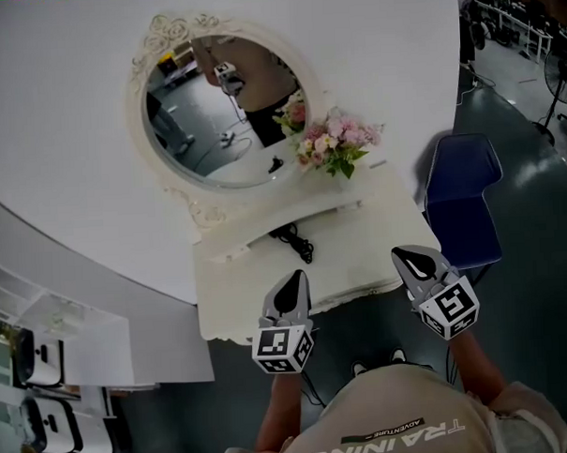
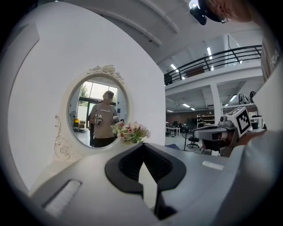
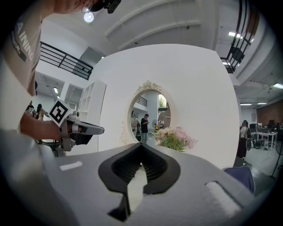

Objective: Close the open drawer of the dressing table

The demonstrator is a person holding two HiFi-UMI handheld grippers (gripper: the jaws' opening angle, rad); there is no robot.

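We stand at the near side of the counter [image 1: 360,250], a cream dressing table set against a curved white wall [image 1: 63,108]. We cannot pick out the drawer in any view. From the head view, only the counter's top and its scalloped near edge show.

The left tool [image 1: 298,277] hangs over that near edge, left of its middle, with its tips pointing at the far side. In its own view its two black pads meet at the tip. They are clenched on nothing, and only the pale counter shows through the gap below the tip.

The right tool [image 1: 404,254] sits off the counter's near right corner and also points away from us. Its pads are likewise pressed together at the tip, with nothing between them. The two tools are well apart, and each shows at the edge of the other's view.

An oval mirror [image 1: 217,111] in a cream carved frame stands at the far side of the counter. It reflects a person in a beige shirt. A bunch of pink and white flowers [image 1: 334,145] stands just right of the mirror. A small black thing with a cord [image 1: 293,239] lies on the top, near the middle. A blue chair [image 1: 462,199] stands on the dark floor, right of the counter. White shelves [image 1: 45,339] stand to the left of it.
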